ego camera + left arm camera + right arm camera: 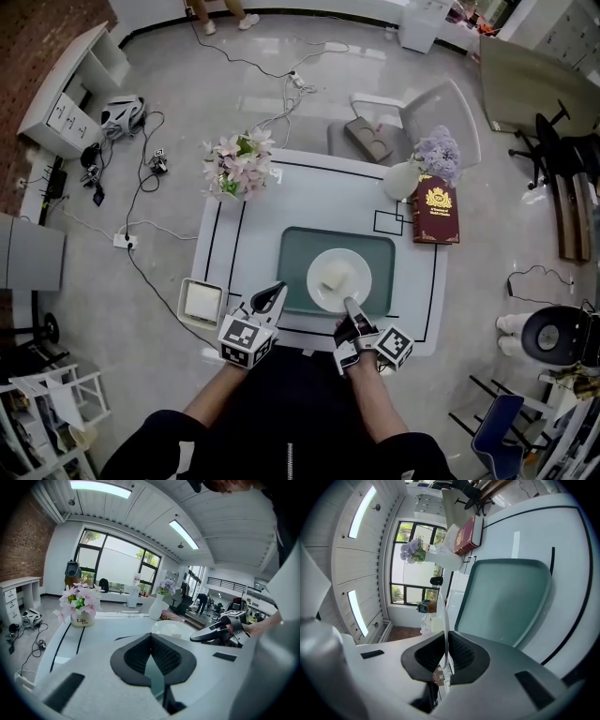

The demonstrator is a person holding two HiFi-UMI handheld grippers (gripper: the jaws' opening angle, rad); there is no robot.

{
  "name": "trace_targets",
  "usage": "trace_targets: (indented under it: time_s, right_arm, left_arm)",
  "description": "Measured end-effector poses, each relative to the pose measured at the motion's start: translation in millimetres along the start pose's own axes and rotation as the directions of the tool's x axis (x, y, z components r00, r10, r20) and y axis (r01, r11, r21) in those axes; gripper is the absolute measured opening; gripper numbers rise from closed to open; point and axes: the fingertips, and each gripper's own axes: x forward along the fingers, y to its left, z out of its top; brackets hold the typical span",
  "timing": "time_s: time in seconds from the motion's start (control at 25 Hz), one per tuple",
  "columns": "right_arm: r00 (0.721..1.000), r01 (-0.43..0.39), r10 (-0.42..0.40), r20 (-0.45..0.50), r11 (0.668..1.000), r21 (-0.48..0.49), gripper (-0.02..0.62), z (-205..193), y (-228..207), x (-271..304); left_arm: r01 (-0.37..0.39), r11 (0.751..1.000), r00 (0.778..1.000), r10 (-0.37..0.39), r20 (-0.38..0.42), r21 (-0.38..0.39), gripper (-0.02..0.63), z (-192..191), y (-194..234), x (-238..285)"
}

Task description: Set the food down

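- Two bare forearms at lower centre of the head view, the left forearm [217, 398] and the right forearm [377, 403], both angled up the frame toward the near edge of the white table [309, 192].
- Left gripper [274, 294] low over that near edge, aimed up and to the right at the lower-left corner of the teal tray [295, 253]. Black pads [133, 656] pressed together at the tips, nothing between them, clear of the plate.
- Right gripper [351, 306] just beside it, to the right, pointing straight up the frame. Pinching the near rim of the white plate [356, 272], with the rim showing edge-on as a thin white line between its pads [461, 656].
- Food [332, 279], a small pale block, at the plate's middle.
- Plate over the tray, right of the tray's centre; resting or held just above, cannot tell.
- Small white square box [202, 302] at the table's lower-left corner, well apart from the plate.
- Farther up, a red book [436, 214] right of the tray, with a white vase [403, 178] of purple flowers just above it.
- Pot of pink and white flowers [236, 167] at the table's upper-left corner.
- Beyond the table, a chair [441, 108] in the upper right and cables [141, 202] across the floor at the left.
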Motion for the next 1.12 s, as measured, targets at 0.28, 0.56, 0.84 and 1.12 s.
trace_targets:
  time_s: [0.28, 0.56, 0.84, 1.12]
  right_arm:
    - [0.999, -0.008, 0.008, -0.038, 1.000, 0.009, 0.021, 2, -8, 21]
    - [0.996, -0.007, 0.006, -0.089, 1.000, -0.005, 0.021, 4, -19, 46]
    - [0.990, 0.072, -0.074, -0.121, 0.997, -0.022, 0.021, 3, -46, 57]
    - [0.984, 0.114, -0.115, -0.139, 0.993, -0.016, 0.020, 1, -62, 62]
  left_arm:
    - [-0.031, 1.000, 0.999, 0.031, -0.043, 0.002, 0.006, -11, 9, -5]
    - [-0.066, 0.998, 0.996, 0.066, -0.068, -0.004, 0.006, -18, 17, -13]
    - [-0.101, 0.995, 0.992, 0.099, -0.076, -0.019, 0.006, -24, 24, -22]
    - [-0.115, 0.993, 0.991, 0.112, -0.071, -0.031, 0.006, -25, 25, -24]
